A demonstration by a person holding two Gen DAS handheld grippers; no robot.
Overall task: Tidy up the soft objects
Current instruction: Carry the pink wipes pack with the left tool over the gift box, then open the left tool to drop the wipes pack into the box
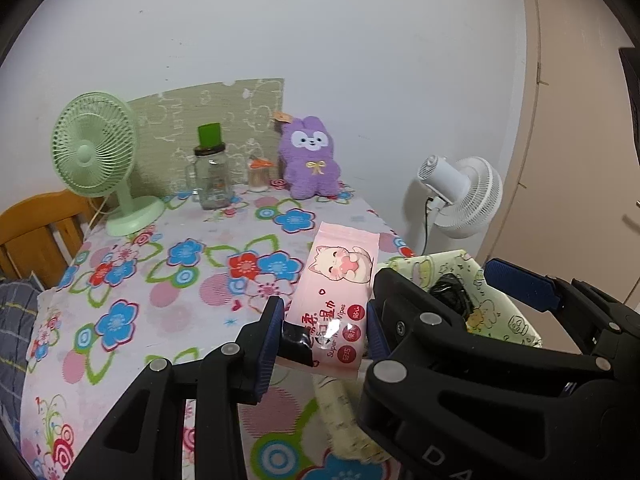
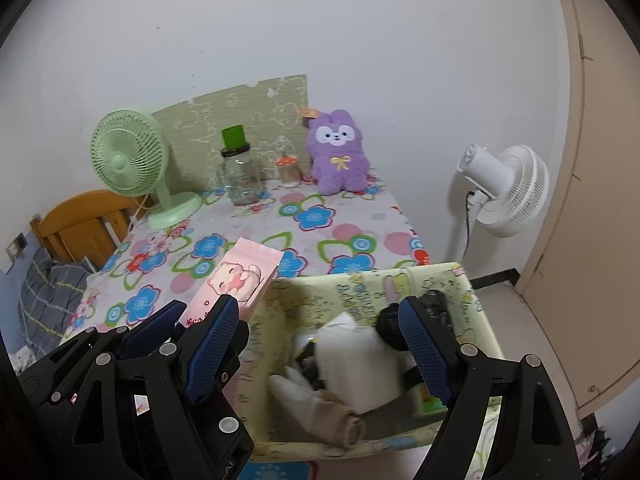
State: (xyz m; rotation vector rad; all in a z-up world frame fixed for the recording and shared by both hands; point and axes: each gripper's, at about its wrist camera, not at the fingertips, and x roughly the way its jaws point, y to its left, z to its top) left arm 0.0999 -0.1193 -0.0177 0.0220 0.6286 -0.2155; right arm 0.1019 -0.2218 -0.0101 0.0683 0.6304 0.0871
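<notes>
Floral surface (image 1: 168, 312) mostly bare near its front edge. Left claw (image 1: 326, 334) clamps pink wet-wipes pack (image 1: 340, 280) beside fabric storage box (image 2: 472, 300); right claw (image 2: 320, 344) wide open, empty, above box.

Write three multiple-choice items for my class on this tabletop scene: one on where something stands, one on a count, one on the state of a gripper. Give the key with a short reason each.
1. Where does the purple plush rabbit sit?
A. At the far edge of the table, by the wall
B. Inside the fabric bin
C. On the wooden chair

2. How many fans are in view?
A. One
B. Two
C. Three

3. What is the left gripper doing?
A. Hanging open over nothing
B. Gripping the glass jar
C. Gripping the pink wipes pack

Key:
1 A, it sits upright on the floral tablecloth against the wall.
2 B, a green desk fan on the table and a white standing fan beside it.
3 C, its blue pads press both sides of the pink wipes pack.
</notes>
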